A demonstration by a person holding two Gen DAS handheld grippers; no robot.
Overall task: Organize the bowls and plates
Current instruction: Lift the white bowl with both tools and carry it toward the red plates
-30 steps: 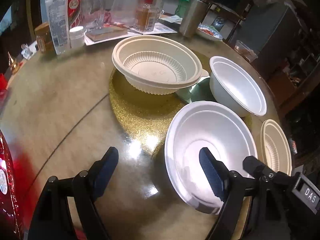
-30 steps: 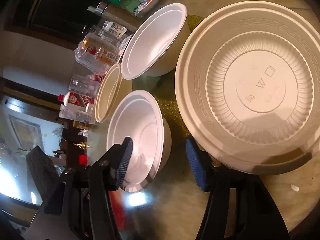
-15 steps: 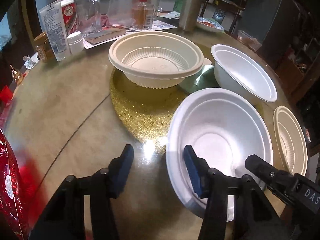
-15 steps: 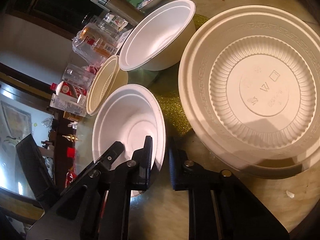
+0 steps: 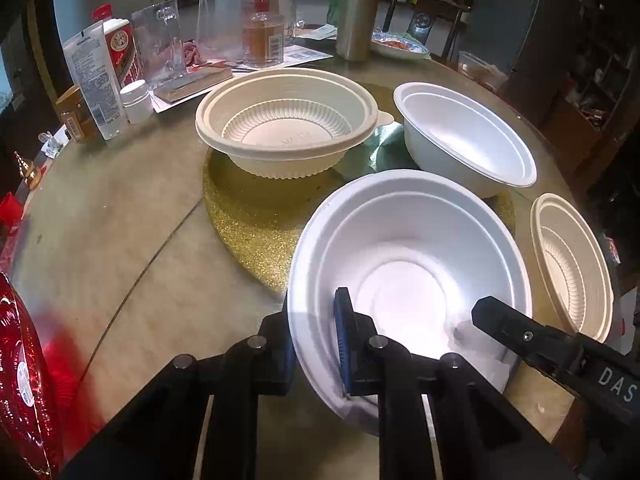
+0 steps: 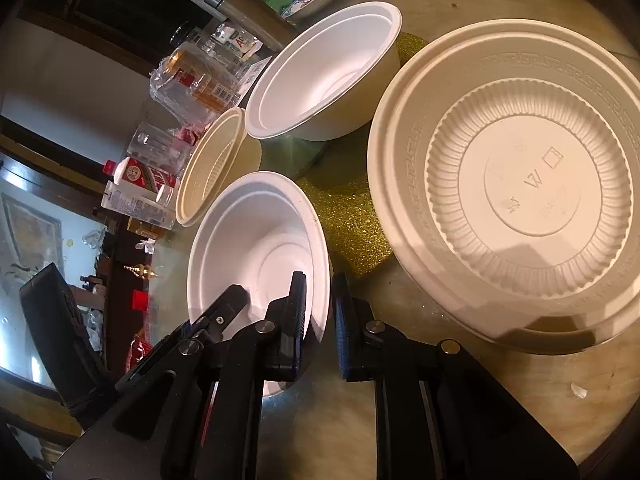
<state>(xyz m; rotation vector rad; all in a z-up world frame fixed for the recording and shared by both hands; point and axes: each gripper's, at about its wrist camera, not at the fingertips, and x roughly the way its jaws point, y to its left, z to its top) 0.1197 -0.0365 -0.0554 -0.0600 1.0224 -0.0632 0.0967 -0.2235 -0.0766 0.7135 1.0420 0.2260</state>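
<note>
A white foam bowl sits nearest, partly on a gold glitter mat. My left gripper is shut on its near rim, blue pad inside, other finger outside. My right gripper is shut on the opposite rim, and it shows in the left wrist view as a black finger inside the bowl. A second white bowl stands behind. One cream ribbed bowl rests on the mat, another beside my right gripper.
The round beige table carries clutter at the back: a steel flask, a bagged bottle, a glass mug, a white tube and a small dish. A red packet lies at the left edge.
Both grippers have closed from open onto the near white bowl's rim. The left one slid right until the rim lay between its fingers. The bowls have not shifted.
</note>
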